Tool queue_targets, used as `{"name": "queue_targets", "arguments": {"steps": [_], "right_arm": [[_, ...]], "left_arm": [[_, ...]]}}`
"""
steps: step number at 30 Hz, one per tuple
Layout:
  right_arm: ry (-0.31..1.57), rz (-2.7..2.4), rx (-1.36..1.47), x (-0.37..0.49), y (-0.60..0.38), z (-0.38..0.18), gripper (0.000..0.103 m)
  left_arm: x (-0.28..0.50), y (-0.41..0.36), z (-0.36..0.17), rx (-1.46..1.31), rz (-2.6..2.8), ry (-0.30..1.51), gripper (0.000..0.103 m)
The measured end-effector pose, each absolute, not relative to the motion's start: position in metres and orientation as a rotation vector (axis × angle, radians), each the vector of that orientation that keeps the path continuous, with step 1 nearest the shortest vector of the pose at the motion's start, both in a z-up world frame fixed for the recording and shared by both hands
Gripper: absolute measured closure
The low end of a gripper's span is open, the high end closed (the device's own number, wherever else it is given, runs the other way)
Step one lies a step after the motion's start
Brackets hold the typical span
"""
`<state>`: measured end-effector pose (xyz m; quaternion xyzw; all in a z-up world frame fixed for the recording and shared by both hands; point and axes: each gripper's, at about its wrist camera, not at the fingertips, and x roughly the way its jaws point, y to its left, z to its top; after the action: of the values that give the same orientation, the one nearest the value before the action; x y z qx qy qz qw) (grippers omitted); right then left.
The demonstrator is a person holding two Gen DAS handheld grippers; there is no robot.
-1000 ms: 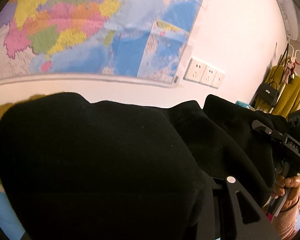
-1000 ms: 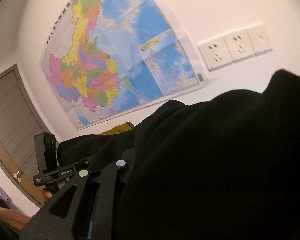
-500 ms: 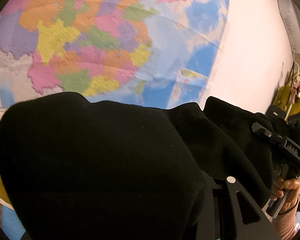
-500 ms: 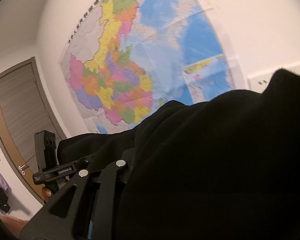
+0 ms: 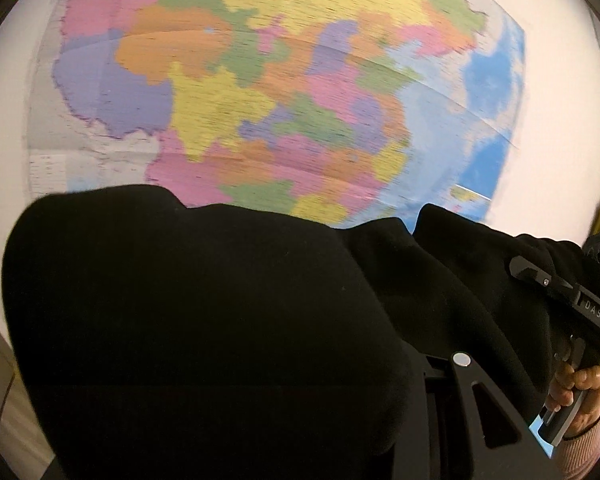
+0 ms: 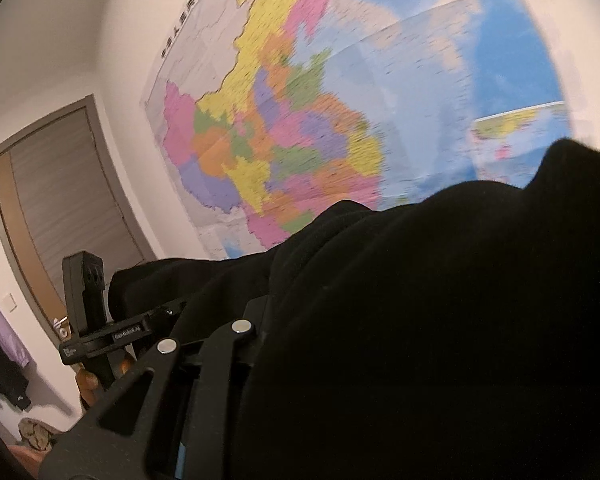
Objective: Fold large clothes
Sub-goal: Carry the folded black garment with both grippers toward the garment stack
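Note:
A large black garment [image 5: 204, 320] hangs in the air, bunched over both grippers, and fills the lower half of both views [image 6: 440, 320]. My left gripper [image 5: 416, 364] is shut on its cloth; only one finger arm shows, the tips are buried. My right gripper [image 6: 260, 316] is shut on the cloth too, tips hidden in the fabric. Each gripper shows in the other's view: the right gripper [image 5: 572, 320] at the far right with a hand on its handle, the left gripper [image 6: 100, 332] at the lower left.
A big coloured wall map [image 5: 280, 100] fills the wall ahead, also in the right wrist view [image 6: 320, 120]. A grey-framed door [image 6: 56, 208] stands at the left. Purple and dark clothes [image 6: 4, 360] hang at the far left.
Both grippers have risen with the garment and tilted upward: the map has slid down in both views, and the wall sockets and the yellow clothes have left the frame.

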<state>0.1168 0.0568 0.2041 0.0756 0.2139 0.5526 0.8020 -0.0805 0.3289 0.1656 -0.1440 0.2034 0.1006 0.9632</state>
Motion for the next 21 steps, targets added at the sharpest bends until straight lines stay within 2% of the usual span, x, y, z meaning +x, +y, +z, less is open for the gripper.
{"name": "queue_targets", "arguments": {"steps": [12,21], "right_arm": [[0.491,1.266,0.134,0.115,0.143,0.198,0.085],[0.415,1.291,0.1,0.109,0.207,0.201,0.085]], "left_arm": [[-0.095,0.395,0.163,-0.307,0.364,0.404,0.07],[-0.097,0.447,0.174,-0.286,0.477,0.366,0.071]]}}
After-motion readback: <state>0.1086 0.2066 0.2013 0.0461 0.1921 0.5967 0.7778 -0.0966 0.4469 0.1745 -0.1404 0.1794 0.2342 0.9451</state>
